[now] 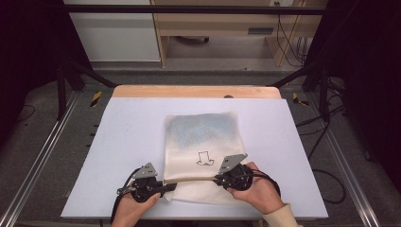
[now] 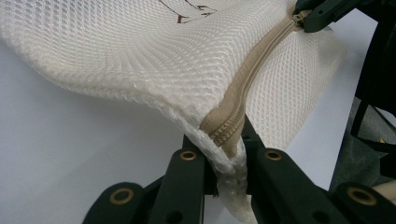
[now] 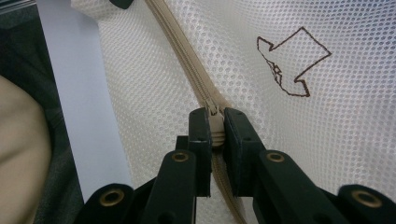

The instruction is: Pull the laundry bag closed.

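A white mesh bag [image 1: 203, 132] with a small brown outline drawing [image 1: 205, 159] lies on the pale table [image 1: 127, 142]. Its beige zipper [image 1: 194, 178] runs along the near edge, lifted slightly off the surface. My left gripper [image 1: 169, 188] is shut on the bag's left corner at the zipper's end [image 2: 225, 149]. My right gripper [image 1: 218, 179] is shut on the zipper pull [image 3: 214, 108], partway along the zipper, its jaws tight on either side [image 3: 215, 123]. In the left gripper view, the right gripper [image 2: 310, 18] pinches the far end of the zipper [image 2: 252, 70].
A wooden strip [image 1: 189, 91] edges the table's far side. Black frame posts [image 1: 61, 80] stand at both back corners, and cables [image 1: 326, 179] trail on the floor at the right. Bare table surface lies left and right of the bag.
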Demonstrator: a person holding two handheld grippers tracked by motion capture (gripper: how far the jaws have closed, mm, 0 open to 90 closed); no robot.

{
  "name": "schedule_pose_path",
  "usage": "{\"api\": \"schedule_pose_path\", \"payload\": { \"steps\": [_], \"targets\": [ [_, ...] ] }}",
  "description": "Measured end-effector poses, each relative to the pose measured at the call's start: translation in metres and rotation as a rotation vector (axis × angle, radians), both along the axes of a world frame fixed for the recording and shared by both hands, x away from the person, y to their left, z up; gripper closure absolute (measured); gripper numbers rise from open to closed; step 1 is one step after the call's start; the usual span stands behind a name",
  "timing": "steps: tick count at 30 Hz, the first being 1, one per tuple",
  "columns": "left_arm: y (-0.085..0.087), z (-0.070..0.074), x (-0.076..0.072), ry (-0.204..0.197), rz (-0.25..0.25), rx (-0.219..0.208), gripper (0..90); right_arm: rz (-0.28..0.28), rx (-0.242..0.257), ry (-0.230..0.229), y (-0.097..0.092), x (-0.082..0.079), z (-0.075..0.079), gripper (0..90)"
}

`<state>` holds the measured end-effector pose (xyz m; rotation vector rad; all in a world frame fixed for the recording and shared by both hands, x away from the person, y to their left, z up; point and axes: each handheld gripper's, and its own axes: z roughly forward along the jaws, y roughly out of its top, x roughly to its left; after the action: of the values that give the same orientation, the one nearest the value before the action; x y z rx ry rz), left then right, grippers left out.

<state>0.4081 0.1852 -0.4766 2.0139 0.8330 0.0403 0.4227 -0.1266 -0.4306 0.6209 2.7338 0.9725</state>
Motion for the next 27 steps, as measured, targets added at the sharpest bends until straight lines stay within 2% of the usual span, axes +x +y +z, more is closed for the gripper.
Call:
{"api": "schedule_pose_path", "payload": {
  "steps": [27],
  "targets": [
    [0.001,-0.001,0.000,0.001,0.005,0.004,84.1,-0.046,0.014,0.009,-0.021,-0.003,-0.003,82.1]
  ]
}}
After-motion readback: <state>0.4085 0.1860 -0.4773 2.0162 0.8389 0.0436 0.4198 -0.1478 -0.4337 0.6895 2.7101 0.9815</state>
